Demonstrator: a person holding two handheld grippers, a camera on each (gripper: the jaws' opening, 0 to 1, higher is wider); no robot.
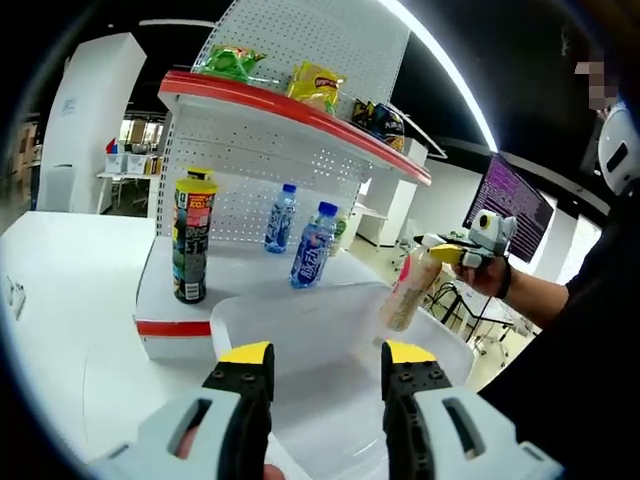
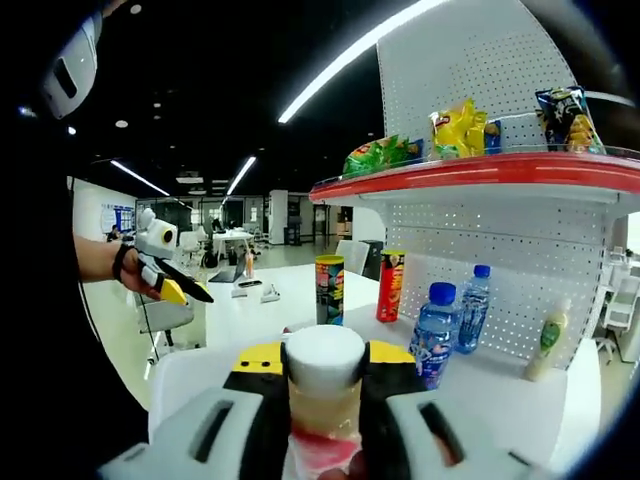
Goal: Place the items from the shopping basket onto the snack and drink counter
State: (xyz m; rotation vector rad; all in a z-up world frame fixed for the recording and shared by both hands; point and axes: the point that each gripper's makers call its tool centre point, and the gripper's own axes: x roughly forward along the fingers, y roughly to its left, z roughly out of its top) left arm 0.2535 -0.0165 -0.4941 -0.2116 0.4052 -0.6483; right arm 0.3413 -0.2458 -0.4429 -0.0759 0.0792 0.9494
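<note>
1. Left gripper view: the left gripper hangs with its jaws apart and nothing between them, above the white basket that sits in front of the counter.
2. Off to the right, the right gripper carries a pale bottle by its top, lifted above the basket and near the counter's edge.
3. The lower shelf already bears a tall dark can and two blue water bottles, standing upright and apart from one another.
4. The red-edged upper shelf holds snack bags.
5. Right gripper view: the jaws are closed on the bottle just below its white cap. The left gripper shows far left, jaws parted.
6. Judgement on the step in hand: the bottle should go to bare shelf space, kept upright, lowered until its base rests flat, and released only then. The nearest water bottle stands close to the path and could be knocked.
7. Surface and room: the shelf is smooth, white and level, backed by a pegboard. Behind are an open hall with ceiling light strips, tables, and a lit screen.
</note>
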